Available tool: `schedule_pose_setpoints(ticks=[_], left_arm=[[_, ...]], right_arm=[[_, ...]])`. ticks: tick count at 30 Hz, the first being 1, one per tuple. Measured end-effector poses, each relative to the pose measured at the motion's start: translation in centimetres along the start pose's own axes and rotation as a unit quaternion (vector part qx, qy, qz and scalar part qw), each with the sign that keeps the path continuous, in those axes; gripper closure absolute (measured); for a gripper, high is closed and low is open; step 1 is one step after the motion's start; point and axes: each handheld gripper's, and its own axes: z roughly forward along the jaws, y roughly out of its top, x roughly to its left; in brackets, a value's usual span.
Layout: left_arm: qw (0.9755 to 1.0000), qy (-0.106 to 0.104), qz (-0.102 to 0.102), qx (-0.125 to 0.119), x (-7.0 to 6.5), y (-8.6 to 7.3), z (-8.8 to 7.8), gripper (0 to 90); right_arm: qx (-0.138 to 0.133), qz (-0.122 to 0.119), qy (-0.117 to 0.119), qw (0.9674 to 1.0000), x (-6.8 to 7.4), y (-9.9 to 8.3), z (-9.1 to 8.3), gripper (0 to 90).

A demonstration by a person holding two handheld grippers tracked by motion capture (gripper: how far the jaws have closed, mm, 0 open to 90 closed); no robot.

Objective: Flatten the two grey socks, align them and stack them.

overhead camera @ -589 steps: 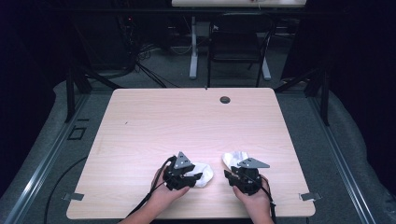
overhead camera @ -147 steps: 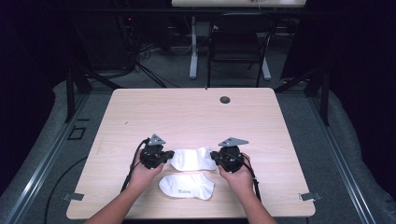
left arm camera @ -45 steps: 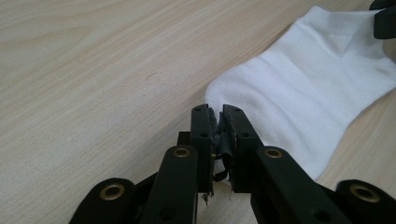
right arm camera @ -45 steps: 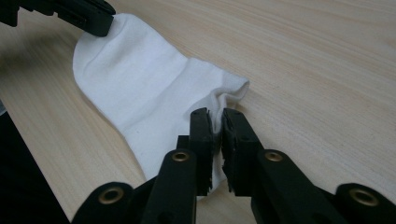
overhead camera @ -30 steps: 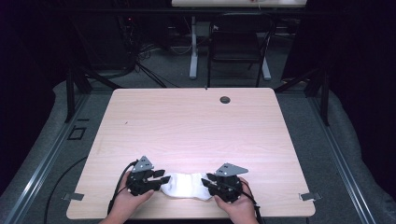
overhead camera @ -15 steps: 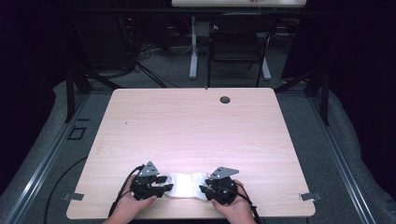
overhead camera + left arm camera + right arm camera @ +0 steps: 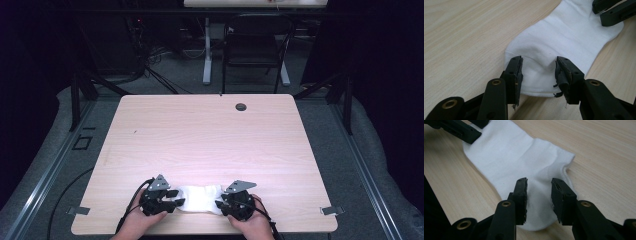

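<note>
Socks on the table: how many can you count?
1 visible: a white sock lying flat near the table's front edge, between the left gripper and right gripper. A second may lie hidden beneath it; the layers cannot be told apart.

Light: we see the counter (image 7: 210, 135) evenly lit from above, surroundings dark.
Focus: close views sharp, nearest fingers (image 7: 515, 72) slightly soft.

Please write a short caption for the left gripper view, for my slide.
Left tongs stand open over one end of a white sock lying flat on the wooden table.
</note>
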Motion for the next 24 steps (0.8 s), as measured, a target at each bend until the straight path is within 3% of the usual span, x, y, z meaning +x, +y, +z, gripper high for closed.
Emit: schedule_pose_setpoints(ticks=[9, 14, 20, 24], left_arm=[[0.9999, 0.009, -0.002, -0.007, 0.3, 0.2, 0.3, 56.7], [0.9998, 0.007, -0.017, -0.012, 0.8, 0.5, 0.6, 56.5], [0.9996, 0.016, -0.017, -0.016, 1.4, 1.1, 1.1, 55.7], [0.9991, 0.017, -0.031, -0.023, 1.8, 1.4, 1.3, 55.4]], right_arm=[[0.000, 0.001, -0.006, 1.0000, -0.5, 0.4, 0.4, 66.5], [0.002, -0.004, -0.008, 1.0000, -1.1, 0.8, 0.7, 66.4], [0.001, 0.006, -0.003, 1.0000, -1.9, 1.4, 1.0, 66.4], [0.003, 0.016, -0.004, 0.9999, -2.5, 1.9, 1.3, 66.4]])
